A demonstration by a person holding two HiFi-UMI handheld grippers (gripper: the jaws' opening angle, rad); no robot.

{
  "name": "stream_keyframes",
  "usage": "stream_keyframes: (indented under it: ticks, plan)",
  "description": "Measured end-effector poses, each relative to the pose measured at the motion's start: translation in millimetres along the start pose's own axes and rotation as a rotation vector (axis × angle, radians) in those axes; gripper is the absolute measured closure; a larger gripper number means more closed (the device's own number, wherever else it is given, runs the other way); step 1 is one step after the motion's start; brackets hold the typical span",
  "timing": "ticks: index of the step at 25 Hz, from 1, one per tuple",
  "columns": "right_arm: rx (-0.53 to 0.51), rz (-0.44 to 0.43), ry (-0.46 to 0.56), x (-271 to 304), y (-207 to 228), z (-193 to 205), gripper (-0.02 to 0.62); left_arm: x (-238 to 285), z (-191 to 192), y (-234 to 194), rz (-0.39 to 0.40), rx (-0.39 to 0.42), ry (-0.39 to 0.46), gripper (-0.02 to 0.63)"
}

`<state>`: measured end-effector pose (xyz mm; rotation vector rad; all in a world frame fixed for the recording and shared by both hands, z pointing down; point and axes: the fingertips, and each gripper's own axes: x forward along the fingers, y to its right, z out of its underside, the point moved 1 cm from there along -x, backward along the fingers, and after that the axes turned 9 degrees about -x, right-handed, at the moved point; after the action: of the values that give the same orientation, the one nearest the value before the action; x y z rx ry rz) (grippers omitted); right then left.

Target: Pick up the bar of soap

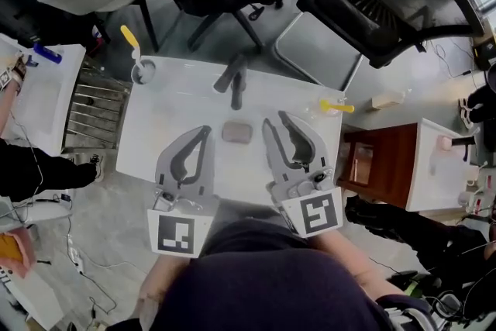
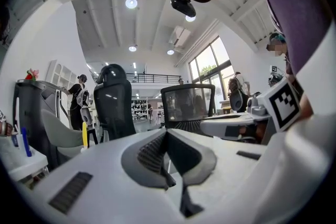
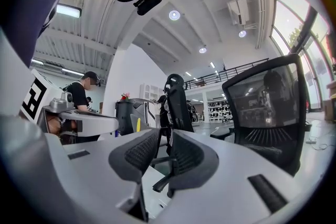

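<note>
The bar of soap (image 1: 237, 132) lies flat on the white counter (image 1: 167, 108), between the tips of my two tools; the left tool (image 1: 206, 129) has its jaws together and empty, the right tool (image 1: 275, 118) stands partly open with nothing in it. I'd use the right: widen the jaws, straddle the bar's short sides, close gently; I judge soap squeezed hard could slip out.

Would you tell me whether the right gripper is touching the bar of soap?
Apart: the head view shows bare table between right gripper and bar of soap.
</note>
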<state>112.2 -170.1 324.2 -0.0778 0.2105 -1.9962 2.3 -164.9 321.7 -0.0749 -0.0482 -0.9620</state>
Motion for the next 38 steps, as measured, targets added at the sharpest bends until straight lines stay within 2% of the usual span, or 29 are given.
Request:
stream_keyframes:
  ticks: [9,18,20,24,38]
  plan:
    - [-0.057,-0.036,-0.043,21.1,-18.8,41.1,0.491,10.3,24.0,-8.1,0.066,0.020,-0.055,0.606]
    - [-0.135,-0.096,-0.065,31.8,-40.3,74.5,0.491,19.6,52.6,-25.3,0.088,0.016,-0.115,0.606]
    - [-0.141,-0.114,-0.094,31.6,-43.3,86.2,0.491,21.8,56.4,-26.9,0.089,0.014,-0.125,0.606]
    - [-0.134,-0.161,-0.215,27.8,-52.4,123.2,0.491,25.0,63.6,-32.7,0.077,-0.005,-0.149,0.606]
    - [-0.208,-0.305,-0.425,25.8,-82.2,214.3,0.491,24.8,86.5,-45.8,0.060,-0.027,-0.197,0.606]
